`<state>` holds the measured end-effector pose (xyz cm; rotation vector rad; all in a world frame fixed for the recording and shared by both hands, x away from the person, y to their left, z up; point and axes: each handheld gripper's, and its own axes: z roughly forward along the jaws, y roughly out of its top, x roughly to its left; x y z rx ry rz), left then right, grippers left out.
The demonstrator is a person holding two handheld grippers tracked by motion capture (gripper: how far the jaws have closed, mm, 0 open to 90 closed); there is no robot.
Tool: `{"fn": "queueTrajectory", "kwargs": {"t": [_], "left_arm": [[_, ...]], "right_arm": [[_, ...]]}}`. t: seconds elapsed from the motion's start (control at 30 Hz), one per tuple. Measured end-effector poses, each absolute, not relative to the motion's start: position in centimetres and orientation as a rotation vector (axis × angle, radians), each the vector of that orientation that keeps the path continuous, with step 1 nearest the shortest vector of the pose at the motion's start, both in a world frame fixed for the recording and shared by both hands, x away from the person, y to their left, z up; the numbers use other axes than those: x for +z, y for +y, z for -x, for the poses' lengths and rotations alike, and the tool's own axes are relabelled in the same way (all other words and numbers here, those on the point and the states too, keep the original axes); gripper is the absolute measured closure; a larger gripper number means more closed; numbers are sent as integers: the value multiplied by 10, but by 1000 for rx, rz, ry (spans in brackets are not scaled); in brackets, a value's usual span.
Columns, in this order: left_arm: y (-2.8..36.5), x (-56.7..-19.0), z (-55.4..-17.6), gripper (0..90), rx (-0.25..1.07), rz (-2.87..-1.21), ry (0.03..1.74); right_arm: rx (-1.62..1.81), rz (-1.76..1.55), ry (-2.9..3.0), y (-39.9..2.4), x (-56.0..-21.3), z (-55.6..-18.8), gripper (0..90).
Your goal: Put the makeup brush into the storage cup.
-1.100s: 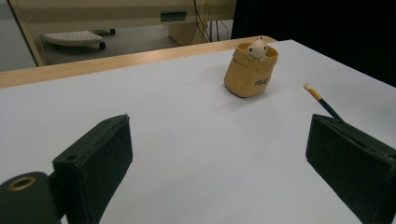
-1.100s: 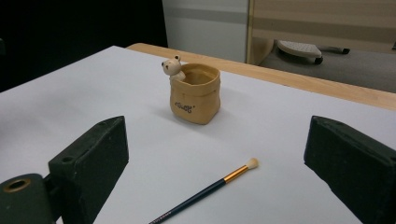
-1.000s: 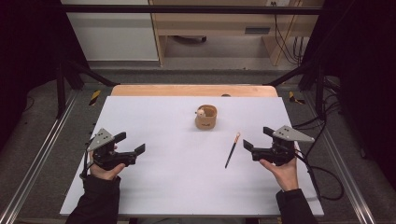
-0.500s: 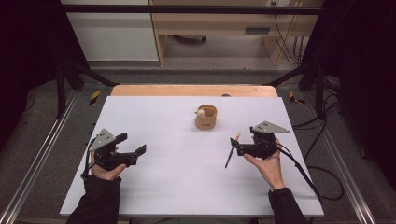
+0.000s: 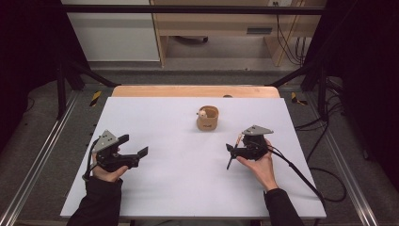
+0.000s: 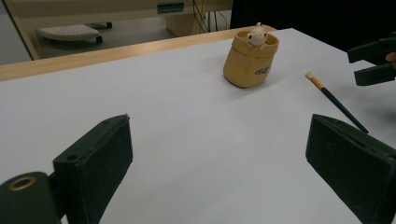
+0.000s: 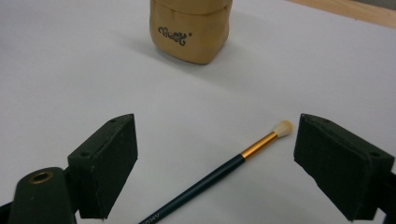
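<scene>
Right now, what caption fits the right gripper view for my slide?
Open right tongs straddle a dark paintbrush lying on the white table, tan pouch beyond.

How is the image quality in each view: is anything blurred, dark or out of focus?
High view: the white table is evenly lit, the surroundings dark, the right gripper small and slightly soft. Left gripper view: the tan pot is fairly sharp, the near jaws soft. Right gripper view: the brush is crisp, its bristles slightly soft; the pot casts a faint shadow.
</scene>
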<state>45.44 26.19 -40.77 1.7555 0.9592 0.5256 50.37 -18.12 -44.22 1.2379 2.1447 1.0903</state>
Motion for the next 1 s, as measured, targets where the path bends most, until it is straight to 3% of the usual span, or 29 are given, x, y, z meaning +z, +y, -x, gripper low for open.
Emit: {"fn": "queueTrajectory", "kwargs": {"t": [0.3,1.0], "left_arm": [[261,-408,-455,69,528,-1758,959],[260,-409,-455,71,524,-1771,957]], "right_arm": [[1035,-1289,2143,-183,-453,-510,187],[965,-1284,2254,-175,-475,-514,425]]}}
